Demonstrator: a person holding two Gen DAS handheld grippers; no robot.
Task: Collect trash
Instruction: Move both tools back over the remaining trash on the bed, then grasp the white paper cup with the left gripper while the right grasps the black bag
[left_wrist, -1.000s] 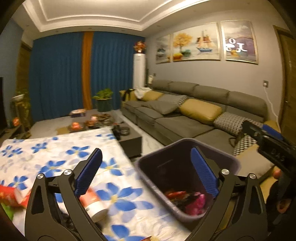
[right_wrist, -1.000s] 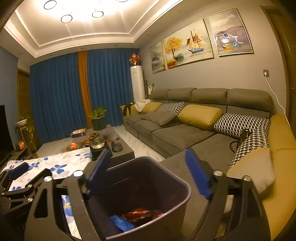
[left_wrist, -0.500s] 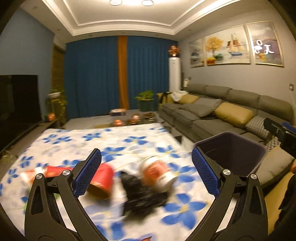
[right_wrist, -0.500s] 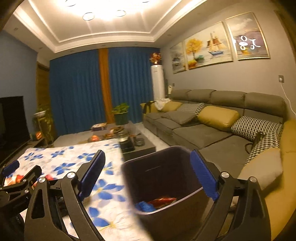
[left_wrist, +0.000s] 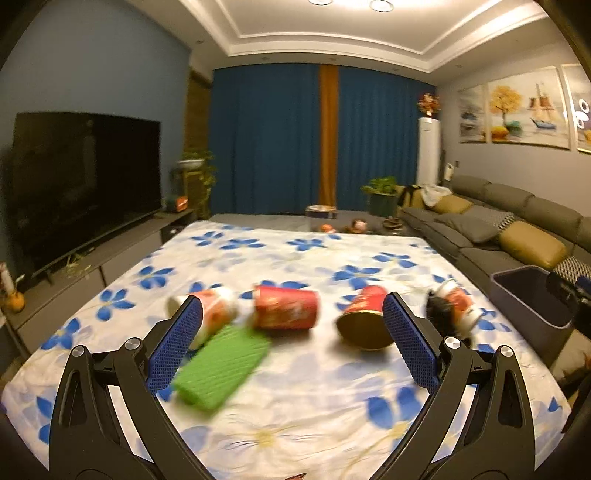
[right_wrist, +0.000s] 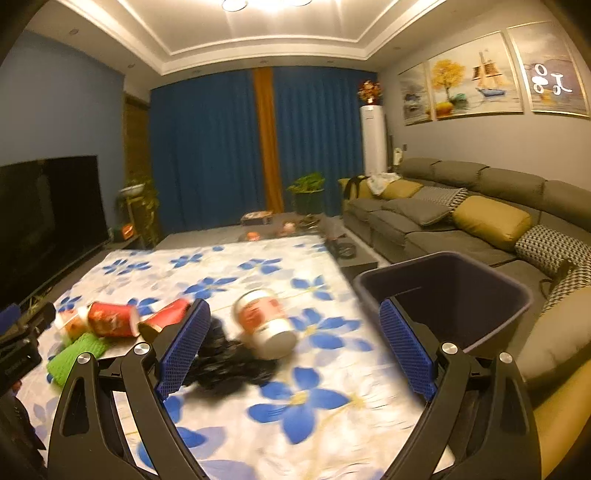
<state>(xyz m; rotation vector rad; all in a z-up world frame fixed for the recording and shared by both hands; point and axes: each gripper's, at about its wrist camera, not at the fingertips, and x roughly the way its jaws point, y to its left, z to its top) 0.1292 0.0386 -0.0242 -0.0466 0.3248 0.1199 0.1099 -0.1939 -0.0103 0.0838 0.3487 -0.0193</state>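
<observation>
Trash lies on the flowered tablecloth (left_wrist: 295, 413): a green packet (left_wrist: 221, 363), a red cup on its side (left_wrist: 286, 306), a second red cup with its gold mouth toward me (left_wrist: 364, 319), a red-and-white cup (left_wrist: 212, 312) and another red-and-white cup (right_wrist: 266, 323) beside a black crumpled wrapper (right_wrist: 225, 363). My left gripper (left_wrist: 291, 343) hangs open and empty above the packet and cups. My right gripper (right_wrist: 293, 349) is open and empty over the black wrapper. The dark bin (right_wrist: 447, 295) stands at the table's right edge.
A grey sofa (right_wrist: 461, 229) with yellow and patterned cushions runs along the right wall. A dark TV (left_wrist: 85, 177) stands on a low unit at the left. A low coffee table (right_wrist: 347, 254) with small items sits beyond the tablecloth. Blue curtains close the far wall.
Both grippers have swung left, away from the bin and over the tablecloth. The trash on the cloth has come into view. Both stay open and empty.
</observation>
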